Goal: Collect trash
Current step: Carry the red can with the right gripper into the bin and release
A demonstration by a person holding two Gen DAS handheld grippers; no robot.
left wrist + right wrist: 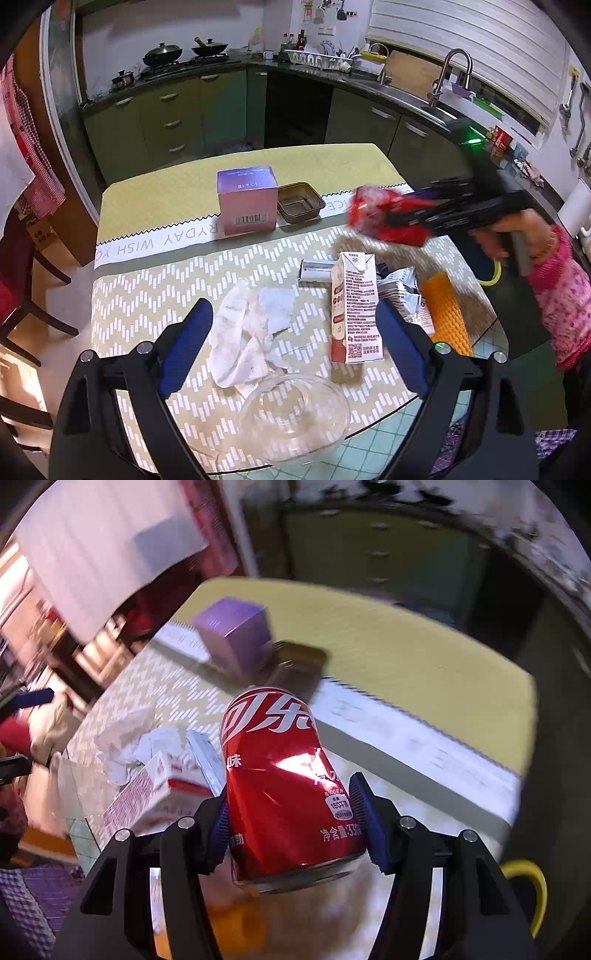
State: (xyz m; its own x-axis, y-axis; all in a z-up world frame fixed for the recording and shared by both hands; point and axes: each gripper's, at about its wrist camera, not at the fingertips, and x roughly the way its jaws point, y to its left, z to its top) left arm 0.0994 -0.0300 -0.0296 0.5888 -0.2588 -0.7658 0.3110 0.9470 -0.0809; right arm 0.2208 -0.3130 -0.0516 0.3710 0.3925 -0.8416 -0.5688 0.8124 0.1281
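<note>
Below the left tongs, spread wide and empty, a crumpled tissue lies between the tips on the counter, carton upright beside the right tip. Between the right tongs, a red can sits gripped, its long axis pointing forward, off the counter.

On the table sit one dented red aluminium drink can, one upright white-and-red paper carton, one pink-and-purple cardboard box, one brown plastic tray, one clear glass bowl, one crumpled white tissue and one orange ridged mat.
</note>
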